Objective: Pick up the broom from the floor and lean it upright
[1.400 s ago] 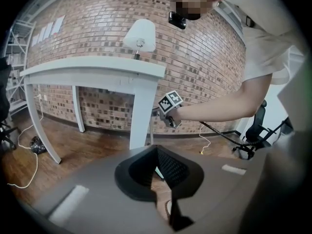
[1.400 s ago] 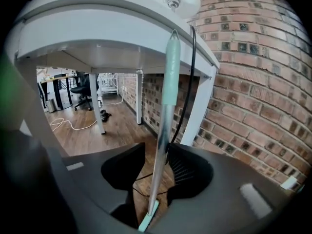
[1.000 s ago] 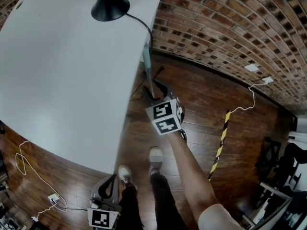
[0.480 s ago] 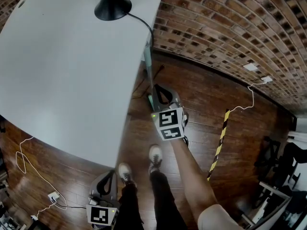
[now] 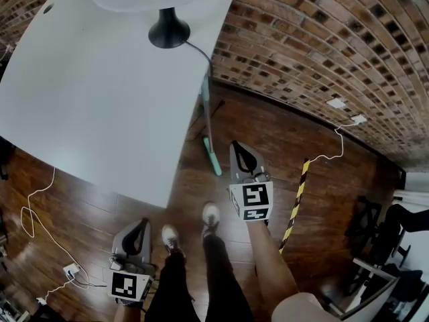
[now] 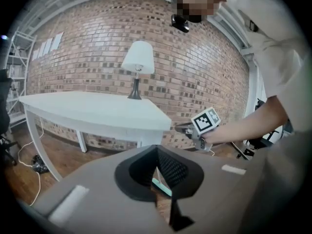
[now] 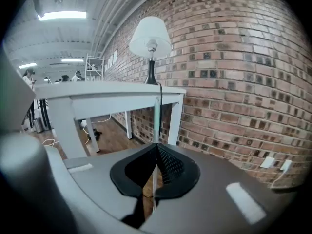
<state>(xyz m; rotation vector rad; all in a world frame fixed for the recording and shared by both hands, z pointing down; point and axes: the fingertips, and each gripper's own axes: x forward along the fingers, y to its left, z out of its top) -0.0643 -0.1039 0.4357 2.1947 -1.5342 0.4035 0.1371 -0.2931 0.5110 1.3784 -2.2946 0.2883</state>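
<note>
Now the broom (image 5: 208, 123) stands nearly upright at the corner of the white table (image 5: 100, 99), close to the brick wall (image 5: 322, 39). Its thin pole reaches up to the table's edge and seems to lean on it. Its teal lower end sits on the dark wooden floor (image 5: 281, 133). In the right gripper view the pole is a pale vertical line in front of the table's leg, beyond the jaws and not between them.

The right gripper (image 5: 235, 145) is near the teal end but apart from it. Its jaws are pressed together and nothing is in them.

The left gripper (image 5: 139, 223) is low at the left side of the head view, beside the person's shoes (image 5: 211, 215) and well apart from the broom. Its jaws are also closed on nothing (through the gap behind their tips a small piece of the teal end shows, far off on the floor).

A black lamp (image 5: 167, 29) with a white shade stands on the table near the wall. A yellow and black striped strip (image 5: 295, 203) lies on the floor on the other side of the right gripper from the broom
</note>
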